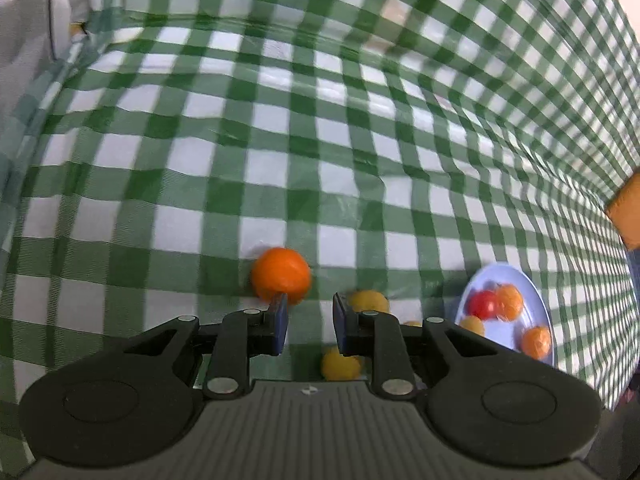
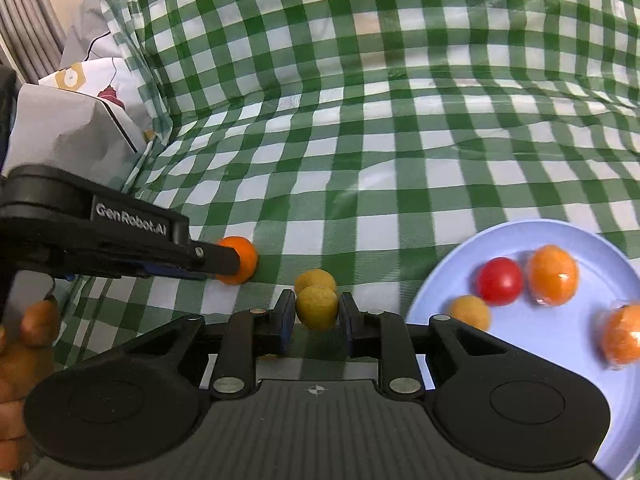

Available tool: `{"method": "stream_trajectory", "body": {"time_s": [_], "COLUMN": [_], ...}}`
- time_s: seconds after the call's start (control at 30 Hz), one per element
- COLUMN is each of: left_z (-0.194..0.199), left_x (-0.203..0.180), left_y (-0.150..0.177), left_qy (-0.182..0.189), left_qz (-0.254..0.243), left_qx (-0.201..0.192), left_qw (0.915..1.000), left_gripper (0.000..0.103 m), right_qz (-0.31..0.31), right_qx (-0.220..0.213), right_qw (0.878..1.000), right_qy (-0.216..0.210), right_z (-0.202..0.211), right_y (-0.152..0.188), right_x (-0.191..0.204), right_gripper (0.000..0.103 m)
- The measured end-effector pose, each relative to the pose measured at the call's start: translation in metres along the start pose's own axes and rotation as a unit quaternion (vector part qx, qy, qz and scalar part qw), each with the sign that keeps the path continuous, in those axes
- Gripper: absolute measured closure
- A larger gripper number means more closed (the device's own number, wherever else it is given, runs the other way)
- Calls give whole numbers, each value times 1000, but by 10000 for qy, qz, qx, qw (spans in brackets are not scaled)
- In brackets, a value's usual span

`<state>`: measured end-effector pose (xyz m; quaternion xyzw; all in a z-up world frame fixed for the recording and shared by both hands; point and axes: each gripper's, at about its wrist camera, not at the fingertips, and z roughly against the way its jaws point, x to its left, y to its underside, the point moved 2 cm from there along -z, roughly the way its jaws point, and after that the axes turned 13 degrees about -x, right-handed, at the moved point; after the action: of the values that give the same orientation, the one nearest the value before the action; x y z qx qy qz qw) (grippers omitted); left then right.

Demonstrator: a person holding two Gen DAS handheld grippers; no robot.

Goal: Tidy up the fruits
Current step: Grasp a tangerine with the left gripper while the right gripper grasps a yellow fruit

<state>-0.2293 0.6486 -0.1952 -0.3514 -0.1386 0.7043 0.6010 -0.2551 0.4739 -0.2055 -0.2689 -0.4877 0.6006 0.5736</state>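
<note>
In the right wrist view my right gripper (image 2: 317, 314) is shut on a yellow fruit (image 2: 317, 307). A second yellow fruit (image 2: 314, 279) lies just beyond it on the cloth. My left gripper (image 1: 310, 320) is open and empty, its left fingertip against an orange (image 1: 281, 274). It also shows in the right wrist view (image 2: 236, 266), reaching in from the left beside the orange (image 2: 244, 256). A light blue plate (image 2: 568, 344) at the right holds a red tomato (image 2: 500, 281), two wrapped oranges (image 2: 553, 274) and a small yellow fruit (image 2: 470, 311).
A green and white checked cloth (image 2: 360, 140) covers the surface and rises at the back. White and grey bedding (image 2: 76, 120) lies at the left. An orange-brown object (image 1: 628, 210) sits at the right edge of the left wrist view.
</note>
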Motion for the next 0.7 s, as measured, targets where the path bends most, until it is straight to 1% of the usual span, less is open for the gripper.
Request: {"method": "stream_trajectory", "body": {"time_s": [0.1,0.17,0.23,0.3,0.43,0.5,0.57,0.6,0.67,0.7], "left_z": [-3,-6,-8,-6,2,1,-6,-9,-14,-16], "left_x": [2,3,-1,-2,4,7,9,9,7,6], "left_y": [1,2,4,1,-11,-12,-12,-11,-9,-8], "left_qy": [-116,-51,34,-98,-451,-590,-601,-618,-629,-641], "left_qz": [24,87,26,28,16,44,94,104,65,43], "left_qx": [3,81,154,33,-397,-446,-360,-334,-297,-297], "left_qw": [9999,9999,9999,9999,9982,9973,9975,9975,9976,9975], "left_gripper": [77,76,76,76,76,72,71,68,67,65], "right_qz": [90,152,193,210,231,248,277,289,319,336], "right_qx": [-8,7,37,49,47,70,104,123,173,197], "right_qw": [10000,9999,9998,9998,9997,9996,9995,9994,9992,9991], "right_qy": [-20,-16,4,-18,-59,-85,-123,-141,-164,-168], "right_z": [8,10,12,13,14,15,14,13,11,10], "right_y": [-2,-1,0,0,1,3,5,6,9,10], "right_x": [-2,-3,-4,-4,-3,-3,-1,0,2,2], "right_gripper": [78,78,78,78,78,78,78,78,78,78]}}
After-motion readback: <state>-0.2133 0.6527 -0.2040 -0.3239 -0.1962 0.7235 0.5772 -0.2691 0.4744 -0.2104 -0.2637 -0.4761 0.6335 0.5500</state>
